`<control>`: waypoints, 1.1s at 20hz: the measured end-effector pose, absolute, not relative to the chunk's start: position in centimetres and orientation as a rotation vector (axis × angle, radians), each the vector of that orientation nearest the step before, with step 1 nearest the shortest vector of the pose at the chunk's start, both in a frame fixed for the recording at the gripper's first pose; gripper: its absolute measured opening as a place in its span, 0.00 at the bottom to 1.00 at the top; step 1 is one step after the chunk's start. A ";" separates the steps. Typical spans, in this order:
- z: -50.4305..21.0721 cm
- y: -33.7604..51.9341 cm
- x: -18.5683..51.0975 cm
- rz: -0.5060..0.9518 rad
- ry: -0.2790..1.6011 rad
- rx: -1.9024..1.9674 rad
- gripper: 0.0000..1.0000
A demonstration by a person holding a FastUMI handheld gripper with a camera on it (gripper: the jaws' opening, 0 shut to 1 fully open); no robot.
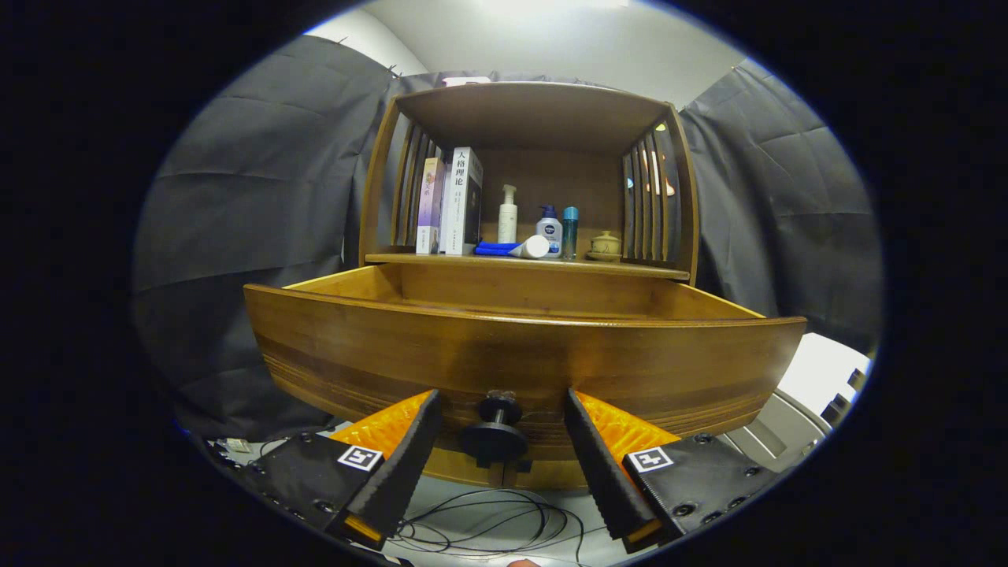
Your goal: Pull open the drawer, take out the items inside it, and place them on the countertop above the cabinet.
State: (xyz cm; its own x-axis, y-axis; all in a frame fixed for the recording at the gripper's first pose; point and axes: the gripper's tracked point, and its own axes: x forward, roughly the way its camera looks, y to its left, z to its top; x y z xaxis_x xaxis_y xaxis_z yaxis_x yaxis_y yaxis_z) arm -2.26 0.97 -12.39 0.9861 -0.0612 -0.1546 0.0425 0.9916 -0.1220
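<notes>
A wooden drawer (520, 346) stands pulled out of the cabinet toward me, its front panel filling the space just ahead of the fingers. Its dark round knob (494, 429) sits between my two fingers without touching either. My gripper (502, 409) is open, one finger on each side of the knob, with a gap on both sides. The drawer's inside is hidden by its front panel. Above it is the countertop (441, 259) inside a wooden shelf box.
On the countertop stand books (453, 201), a white pump bottle (508, 214), two small bottles (557, 231), a lying blue-and-white tube (516, 250) and a small lidded cup (605, 245). Black cables (492, 524) lie on the pale floor below the drawer.
</notes>
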 end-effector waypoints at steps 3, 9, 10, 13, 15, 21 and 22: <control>-12.4 1.1 -2.0 -0.078 0.155 -0.118 0.97; -12.2 0.8 -1.0 -0.110 0.151 -0.095 1.00; -12.2 0.7 -0.9 -0.110 0.149 -0.098 1.00; -12.2 0.9 -0.3 -0.104 0.141 -0.089 0.99; -12.1 1.4 0.3 -0.099 0.139 -0.071 0.98; -11.7 1.8 2.1 -0.103 0.124 -0.052 0.98; -11.7 1.9 2.4 -0.104 0.127 -0.051 0.98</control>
State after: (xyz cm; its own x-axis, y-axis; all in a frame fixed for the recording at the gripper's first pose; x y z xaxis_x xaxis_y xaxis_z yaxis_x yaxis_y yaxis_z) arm 2.39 1.86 -11.72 0.9866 -0.1063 -0.1237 0.0998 0.9933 -0.0575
